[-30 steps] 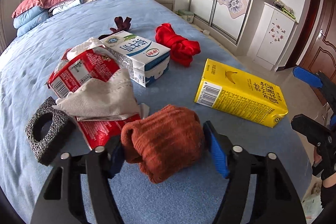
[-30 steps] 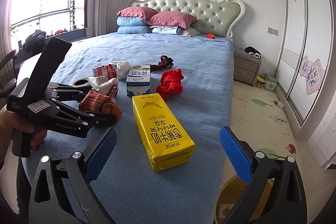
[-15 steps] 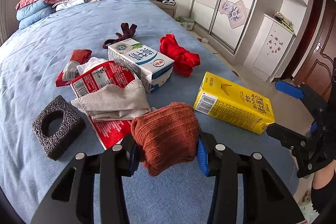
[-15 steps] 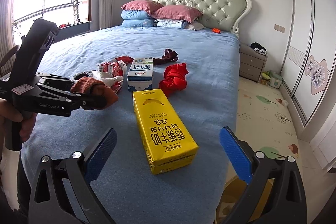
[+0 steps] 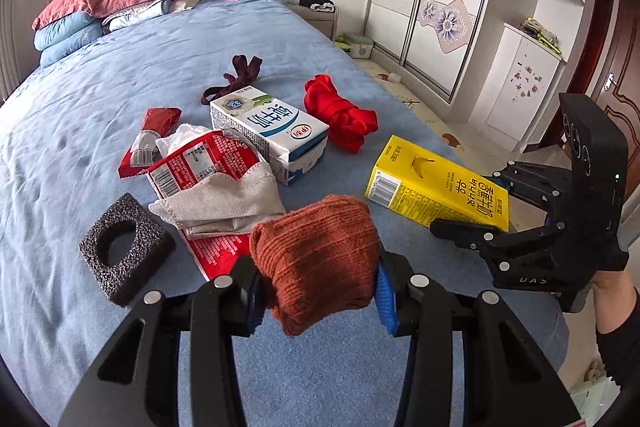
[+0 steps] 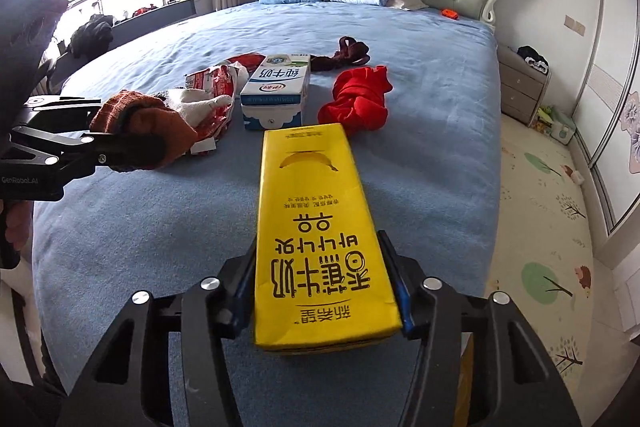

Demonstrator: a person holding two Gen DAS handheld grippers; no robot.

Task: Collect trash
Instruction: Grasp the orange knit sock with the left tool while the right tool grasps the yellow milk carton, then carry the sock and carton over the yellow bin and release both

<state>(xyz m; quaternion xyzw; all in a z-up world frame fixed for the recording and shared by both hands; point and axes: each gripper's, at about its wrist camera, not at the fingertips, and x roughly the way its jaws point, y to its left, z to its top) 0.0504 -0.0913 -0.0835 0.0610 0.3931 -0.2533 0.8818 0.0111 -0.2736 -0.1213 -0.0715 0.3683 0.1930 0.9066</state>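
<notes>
Left gripper (image 5: 316, 293): fingers pinch a rust-brown knitted sock (image 5: 318, 255), held clear of the blue bed (image 5: 120, 75).

Right gripper (image 6: 326, 291): its fingers are closing on the near end of a yellow carton (image 6: 316, 227), blue pads against both long sides. The carton lies flat near the bed's edge, lengthwise away from the camera.

Trash on the bed past the carton: a white-and-blue milk carton (image 5: 272, 131) on its side; a red wrapper (image 5: 200, 163) just beside it, partly under a white cloth glove (image 5: 224, 199); a small red packet (image 5: 150, 137); a black foam block (image 5: 126, 247) with a round hole.

Also on the bed: a red cloth bundle (image 5: 340, 113) and a dark maroon sock (image 5: 236, 79). Pillows (image 5: 108, 7) are stacked at the headboard.
</notes>
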